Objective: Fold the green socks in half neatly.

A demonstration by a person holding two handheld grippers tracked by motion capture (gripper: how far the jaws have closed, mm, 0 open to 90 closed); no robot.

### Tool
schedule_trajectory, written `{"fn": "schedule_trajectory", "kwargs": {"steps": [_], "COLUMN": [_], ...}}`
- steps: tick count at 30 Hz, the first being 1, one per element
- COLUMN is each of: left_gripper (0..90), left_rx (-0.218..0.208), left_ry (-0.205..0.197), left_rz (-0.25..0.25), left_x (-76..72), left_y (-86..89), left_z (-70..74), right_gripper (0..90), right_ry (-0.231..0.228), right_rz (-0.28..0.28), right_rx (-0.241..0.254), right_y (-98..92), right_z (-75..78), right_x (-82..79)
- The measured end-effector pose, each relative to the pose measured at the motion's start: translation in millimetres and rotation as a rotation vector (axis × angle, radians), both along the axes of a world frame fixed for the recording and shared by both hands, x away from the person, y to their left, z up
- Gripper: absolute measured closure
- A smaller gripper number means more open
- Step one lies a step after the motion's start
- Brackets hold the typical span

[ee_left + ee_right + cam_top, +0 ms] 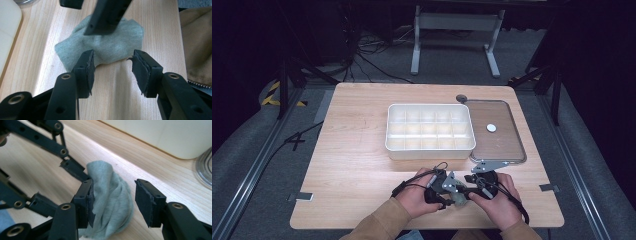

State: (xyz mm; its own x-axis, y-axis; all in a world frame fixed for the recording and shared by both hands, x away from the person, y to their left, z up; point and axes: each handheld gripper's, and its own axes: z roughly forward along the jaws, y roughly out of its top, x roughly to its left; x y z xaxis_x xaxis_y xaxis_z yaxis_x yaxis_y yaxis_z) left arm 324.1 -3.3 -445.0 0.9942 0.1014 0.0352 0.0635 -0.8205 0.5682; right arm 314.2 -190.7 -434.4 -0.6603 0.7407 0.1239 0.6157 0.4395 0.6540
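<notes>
Sock (105, 47), grey-green and bunched, lies on the wooden surface (357, 165) near the person's edge, right between both hands. Left tongs (112, 67) stand wide, just short of it; right tongs (113, 195) gape too, cloth between the jaws but not pinched. Best, I'd say, to bite one loose edge each and draw apart. Beyond: a white divided box (430, 131), a clear lid (499, 132), dark room, cables on the floor

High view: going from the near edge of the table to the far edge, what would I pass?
The person's hands with the two grippers and a grey-green cloth → white compartment box → small dark round thing at the clear lid's far corner.
</notes>
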Motion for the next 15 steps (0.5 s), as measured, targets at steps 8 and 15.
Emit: {"fn": "schedule_trajectory", "kwargs": {"steps": [8, 15], "left_gripper": [52.4, 52.0], "left_rx": [0.017, 0.03], "left_ry": [0.005, 0.0], "left_rz": [0.001, 0.001], "left_x": [0.2, -1.2], "left_y": [-0.4, -1.4], "left_z": [-1.5, -1.9], "right_gripper": [52.2, 56.1], "right_ry": [0.065, 0.138], "right_rz": [-0.008, 0.009], "right_rx": [-0.033, 0.002], "right_y": [-3.9, -3.6], "right_z": [-13.3, -19.0], "right_x": [9.0, 12.0]}}
